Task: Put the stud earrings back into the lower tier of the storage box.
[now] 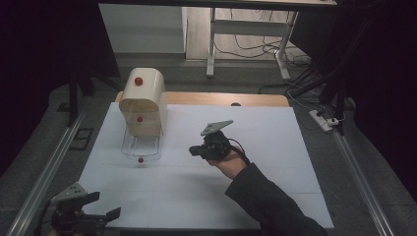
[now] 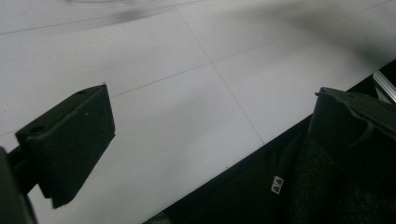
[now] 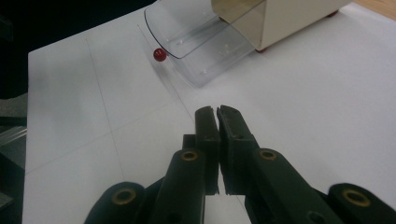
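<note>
Bread box (image 1: pixel 142 101), cream-coloured with a rounded top, on the white table sheet (image 1: pixel 275 147) toward the far left, a red knob (image 1: pixel 138 81) on its top. Clear roll-front door (image 1: pixel 141 145) open and lying flat on the sheet in front of the box, a small red knob (image 1: pixel 141 160) at its near edge (the same door (image 3: pixel 201 44) and knob (image 3: pixel 159 54) seen in the right gripper view, up and to the left of the jaws). Right gripper (image 1: pixel 196 150) near the middle of the sheet, to the right of the open door and apart from it, tips pointing left toward the door's front edge; grey three-cornered plate (image 1: pixel 216 127) on top, a dark sleeve (image 1: pixel 268 201) trailing back to the bottom edge. Jaws of that gripper (image 3: pixel 217 114) pressed together, pads face to face, nothing between them, bare sheet under the tips. Left gripper (image 1: pixel 105 206) at the near left corner of the table, well apart from the box and door, tips pointing right. Its jaws spread wide in the left gripper view (image 2: pixel 210 126), nothing between them, white sheet (image 2: pixel 187 102) below and dark knitted fabric (image 2: pixel 308 186) at the lower right. Wooden table edge (image 1: pixel 221 98) showing behind the sheet.
</note>
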